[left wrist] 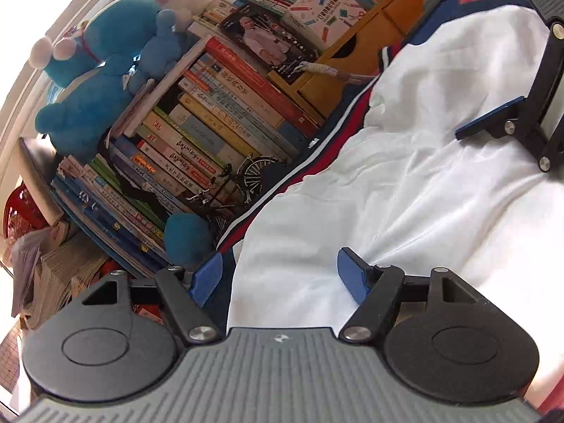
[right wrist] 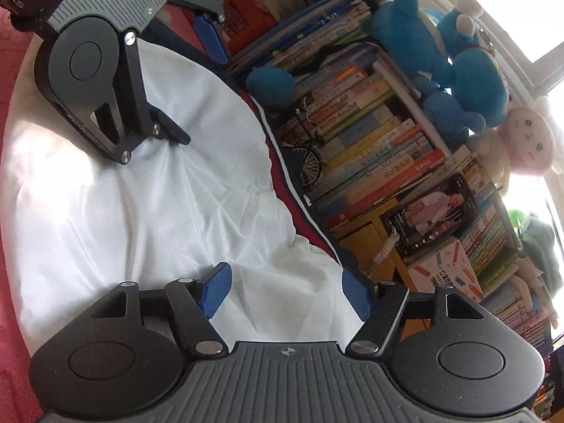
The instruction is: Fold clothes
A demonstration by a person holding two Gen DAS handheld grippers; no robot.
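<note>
A white garment [left wrist: 405,194] with a navy, red and white striped edge [left wrist: 299,176] lies crumpled on a red cover. My left gripper [left wrist: 280,278] is open low over its near part, one blue finger by the navy edge and the other on the white cloth. In the left wrist view my right gripper [left wrist: 465,53] is at the upper right, open over the white cloth. In the right wrist view my right gripper [right wrist: 286,292] is open astride the garment [right wrist: 158,211] near its striped edge [right wrist: 282,176]. My left gripper [right wrist: 192,84] stands open at the upper left there.
A packed bookshelf [left wrist: 218,123] stands right behind the garment, with blue plush toys [left wrist: 95,70] and a pink one [right wrist: 528,141] on top. A small model bicycle [right wrist: 310,162] stands at the shelf's foot. The red cover [right wrist: 14,317] shows beyond the cloth.
</note>
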